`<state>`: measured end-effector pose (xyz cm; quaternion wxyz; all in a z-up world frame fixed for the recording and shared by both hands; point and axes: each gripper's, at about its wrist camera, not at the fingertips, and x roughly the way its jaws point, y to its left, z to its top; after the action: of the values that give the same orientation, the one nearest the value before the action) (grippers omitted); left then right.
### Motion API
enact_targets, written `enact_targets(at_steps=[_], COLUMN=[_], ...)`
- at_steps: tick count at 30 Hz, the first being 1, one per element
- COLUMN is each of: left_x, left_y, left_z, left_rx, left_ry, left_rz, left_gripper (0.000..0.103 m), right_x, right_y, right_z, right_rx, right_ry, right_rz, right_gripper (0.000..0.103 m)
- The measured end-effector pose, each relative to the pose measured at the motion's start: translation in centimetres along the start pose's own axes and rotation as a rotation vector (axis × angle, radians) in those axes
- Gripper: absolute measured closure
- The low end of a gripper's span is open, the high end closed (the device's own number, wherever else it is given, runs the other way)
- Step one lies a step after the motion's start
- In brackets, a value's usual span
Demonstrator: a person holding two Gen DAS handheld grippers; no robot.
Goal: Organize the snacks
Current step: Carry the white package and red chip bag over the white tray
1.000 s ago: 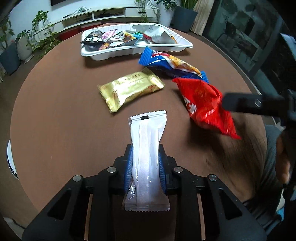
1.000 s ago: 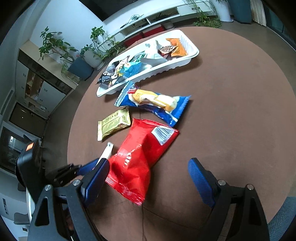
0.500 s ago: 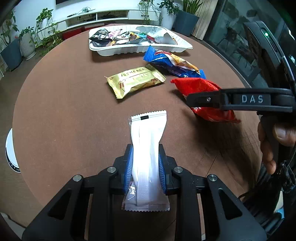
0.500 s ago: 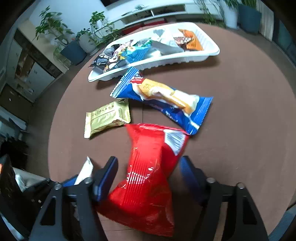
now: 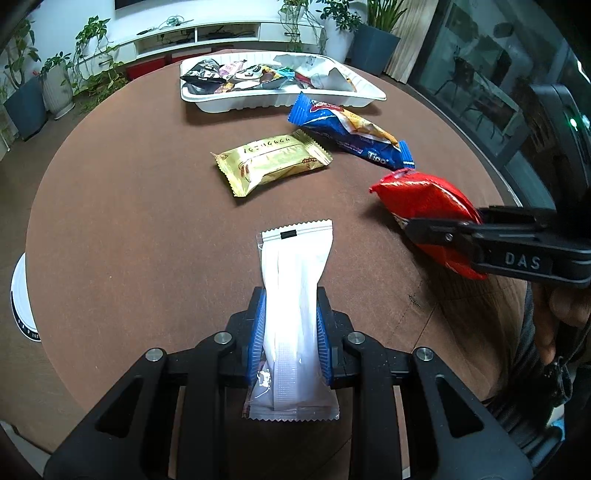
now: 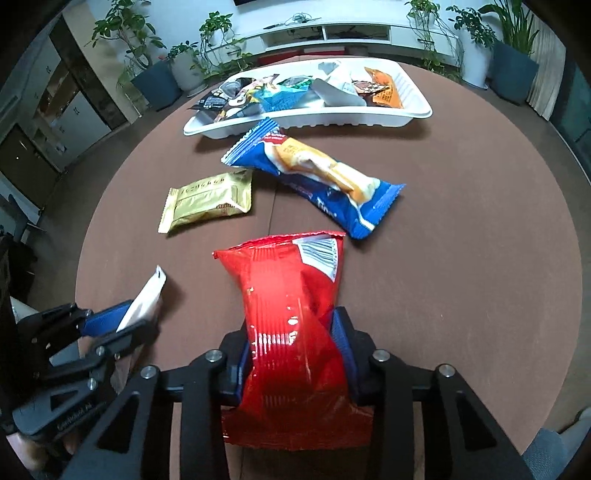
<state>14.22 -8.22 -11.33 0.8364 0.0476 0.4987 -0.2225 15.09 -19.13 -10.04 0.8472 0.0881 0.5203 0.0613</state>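
Observation:
My left gripper is shut on a white snack packet and holds it above the near part of the round brown table. My right gripper is shut on a red snack bag, lifted off the table; the bag also shows at the right of the left wrist view. A gold packet and a blue packet lie mid-table. A white tray with several snacks stands at the far edge.
The left gripper with its white packet shows at the lower left of the right wrist view. Potted plants and a low white cabinet stand beyond the table. A white round object lies on the floor at left.
My right gripper closed on the red bag and lifted it. The left gripper kept hold of the white packet and rose slightly.

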Motion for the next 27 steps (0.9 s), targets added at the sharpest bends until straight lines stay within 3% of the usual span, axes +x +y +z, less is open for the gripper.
enact_targets(at_steps=[15,27], left_x=[-1.6,-2.7], left_y=[0.1,2.1], left_z=[0.9,3.6], left_rx=[-0.035,-0.095], left_ry=[-0.046,-0.095], left_rz=[-0.046,-0.059], left_gripper=[0.080,0.080], right_x=[-4.4,-5.5], right_y=[-3.2,-7.1], right_z=[-1.3,-0.4], right_rx=[0.103,0.195], right_ry=[-0.096,-0.132], right_rz=[0.101,0.105], right_gripper=[0.065,0.065])
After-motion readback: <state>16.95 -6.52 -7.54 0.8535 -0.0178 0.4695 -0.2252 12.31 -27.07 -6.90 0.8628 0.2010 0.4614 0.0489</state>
